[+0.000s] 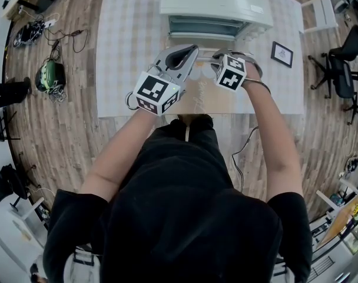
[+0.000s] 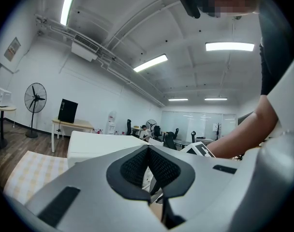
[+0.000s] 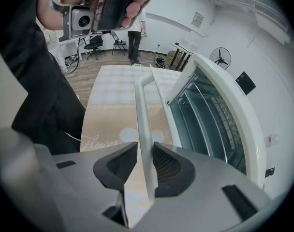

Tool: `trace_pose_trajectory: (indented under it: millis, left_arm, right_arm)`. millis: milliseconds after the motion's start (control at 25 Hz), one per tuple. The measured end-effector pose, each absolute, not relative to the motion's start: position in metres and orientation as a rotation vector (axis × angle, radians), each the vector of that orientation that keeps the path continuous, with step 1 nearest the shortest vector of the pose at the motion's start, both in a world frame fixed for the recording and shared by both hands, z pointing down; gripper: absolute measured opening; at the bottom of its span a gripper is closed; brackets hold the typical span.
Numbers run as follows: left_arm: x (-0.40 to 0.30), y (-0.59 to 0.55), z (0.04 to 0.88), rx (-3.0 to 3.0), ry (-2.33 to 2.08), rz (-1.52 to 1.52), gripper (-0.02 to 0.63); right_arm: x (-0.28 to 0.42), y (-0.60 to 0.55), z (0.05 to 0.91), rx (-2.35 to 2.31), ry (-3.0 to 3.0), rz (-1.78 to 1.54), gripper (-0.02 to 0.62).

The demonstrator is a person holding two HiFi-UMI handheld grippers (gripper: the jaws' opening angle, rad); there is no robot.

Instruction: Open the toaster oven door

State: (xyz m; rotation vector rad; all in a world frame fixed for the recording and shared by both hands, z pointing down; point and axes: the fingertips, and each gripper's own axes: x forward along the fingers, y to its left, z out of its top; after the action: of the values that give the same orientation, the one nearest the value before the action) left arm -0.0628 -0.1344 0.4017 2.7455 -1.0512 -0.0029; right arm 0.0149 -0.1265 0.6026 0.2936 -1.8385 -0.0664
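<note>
White boxy toaster oven point(image 1: 214, 2) sits far back on the checked tabletop point(image 1: 126, 52), and its door looks dropped open. The pale bar handle point(image 3: 143, 105) lies loosely between the right gripper's point(image 3: 144, 149) spread fingers, so draw straight back without snagging it. The left gripper's point(image 2: 148, 150) fingers are pressed together, empty.

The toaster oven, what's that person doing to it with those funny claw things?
A person holds a gripper in each hand and is working on the white toaster oven. The right gripper has the oven's door handle between its jaws, which don't seem to be squeezing it. The oven is already open, so you can see the racks inside. The left gripper is beside it, jaws shut on nothing.
</note>
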Motion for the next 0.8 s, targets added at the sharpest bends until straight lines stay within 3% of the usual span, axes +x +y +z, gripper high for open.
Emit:
trace_pose_trajectory:
  millis: [800]
  left_arm:
    - [-0.058,-0.128,0.411,2.735,-1.035,0.014,0.015]
  right_arm:
    - [0.014,-0.101,0.619,0.278,-1.834,-0.080,0.135]
